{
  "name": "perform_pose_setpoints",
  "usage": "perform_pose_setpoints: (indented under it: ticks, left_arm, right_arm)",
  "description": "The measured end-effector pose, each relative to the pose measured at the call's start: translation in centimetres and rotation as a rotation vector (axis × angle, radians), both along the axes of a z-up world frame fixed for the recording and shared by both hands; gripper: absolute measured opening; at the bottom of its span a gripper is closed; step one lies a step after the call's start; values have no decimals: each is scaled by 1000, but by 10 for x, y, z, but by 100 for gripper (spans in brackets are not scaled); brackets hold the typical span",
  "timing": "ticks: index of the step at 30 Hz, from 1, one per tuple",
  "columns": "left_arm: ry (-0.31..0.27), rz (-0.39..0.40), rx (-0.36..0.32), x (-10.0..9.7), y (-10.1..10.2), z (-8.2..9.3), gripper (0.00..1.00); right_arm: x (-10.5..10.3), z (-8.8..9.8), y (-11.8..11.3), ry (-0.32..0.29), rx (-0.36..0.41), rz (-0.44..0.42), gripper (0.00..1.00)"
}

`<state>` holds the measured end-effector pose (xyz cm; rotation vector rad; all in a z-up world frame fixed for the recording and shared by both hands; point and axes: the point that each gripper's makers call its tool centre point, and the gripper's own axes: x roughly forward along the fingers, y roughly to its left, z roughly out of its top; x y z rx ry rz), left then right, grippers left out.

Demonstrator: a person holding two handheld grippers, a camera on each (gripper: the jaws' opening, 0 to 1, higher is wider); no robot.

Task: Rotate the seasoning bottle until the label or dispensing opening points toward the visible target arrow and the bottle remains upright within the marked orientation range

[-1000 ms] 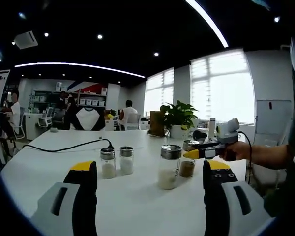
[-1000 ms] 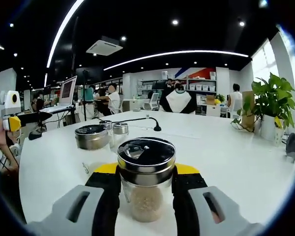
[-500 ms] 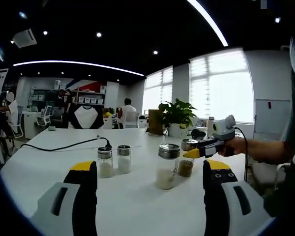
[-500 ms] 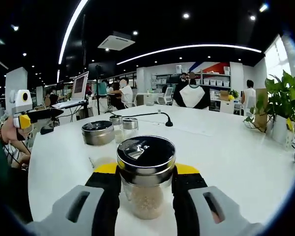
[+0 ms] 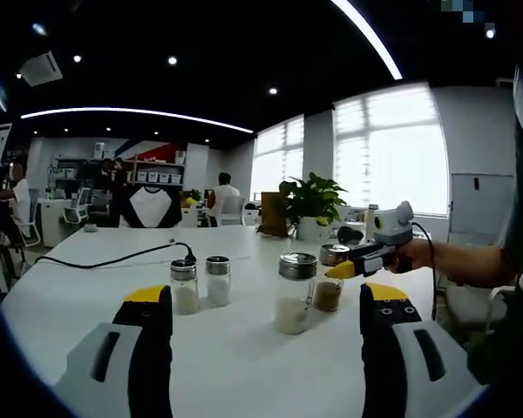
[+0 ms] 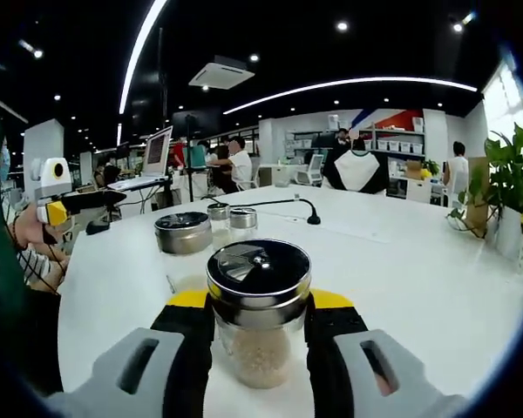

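Glass seasoning bottle stands upright at the lower centre of the right gripper view, clamped between the jaws of the right tool on the white tabletop. The left tool is wide, holding nothing. The turning step seems in hand; no target arrow can be made out.

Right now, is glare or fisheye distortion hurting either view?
Left gripper view: the windows blow out white and the table bows. Right gripper view: the seasoning bottle between the right gripper jaws is sharp, its lid slightly glinting.
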<state>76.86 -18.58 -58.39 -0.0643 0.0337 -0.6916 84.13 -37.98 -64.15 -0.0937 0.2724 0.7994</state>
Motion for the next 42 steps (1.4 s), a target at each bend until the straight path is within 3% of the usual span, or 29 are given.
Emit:
perform_pose_setpoints:
  ticks: [22,24,26,29,34,42]
  left_arm:
    - [18,-6,7,1,-3,-5,93]
    - [20,-6,9,1,-3,-5,93]
    - [18,-4,12,1,-2,-5,93]
    - [29,-2,17,1,-2,-7,93]
    - [34,-2,17,-1,-1,-9,93]
    - [40,4,19,-2,1,-11,93]
  right_arm:
    - [1,-1,-2,-9,14,17,40]
    - [2,-3,-5,29,38,-30,43]
    - [6,-2,-8,-16,-10,-50,47]
    - [4,-1,-7,22,54,-71,47]
    - [3,-2,-11,20,44,-112,51]
    - [0,-3,-9,49,111,-221,54]
